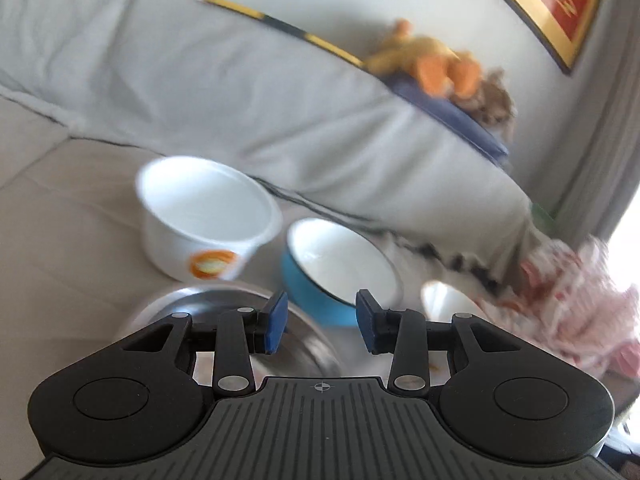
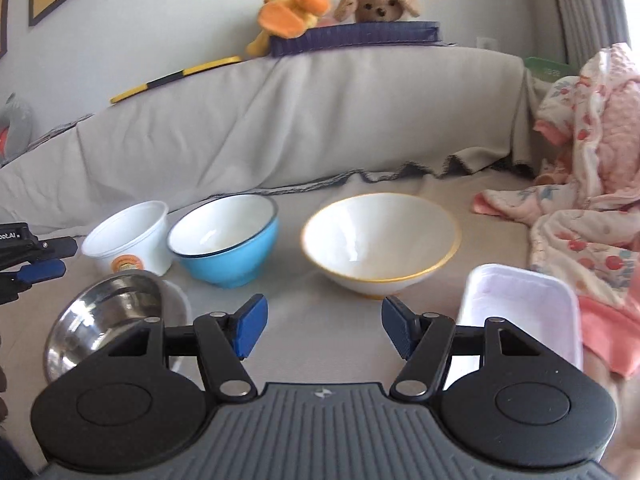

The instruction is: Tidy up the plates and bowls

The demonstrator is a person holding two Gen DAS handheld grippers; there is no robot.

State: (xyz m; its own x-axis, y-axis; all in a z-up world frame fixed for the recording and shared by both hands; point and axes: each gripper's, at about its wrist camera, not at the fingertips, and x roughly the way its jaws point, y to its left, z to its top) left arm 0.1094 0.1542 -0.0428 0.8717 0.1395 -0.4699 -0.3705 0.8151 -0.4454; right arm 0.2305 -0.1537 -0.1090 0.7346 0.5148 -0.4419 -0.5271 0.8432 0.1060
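With both grippers, left (image 1: 321,322) and right (image 2: 322,328), empty and jaws apart, sorting looks barely begun: blue bowl (image 2: 226,240) at eleven o'clock, gold-rimmed bowl (image 2: 380,240) at one, unstacked.

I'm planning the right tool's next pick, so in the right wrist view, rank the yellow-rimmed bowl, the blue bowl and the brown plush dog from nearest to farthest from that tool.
From the right tool:
1. Yellow-rimmed bowl, just ahead, slightly right.
2. Blue bowl, ahead on the left, a bit farther.
3. Brown plush dog, up on the sofa back, farthest.
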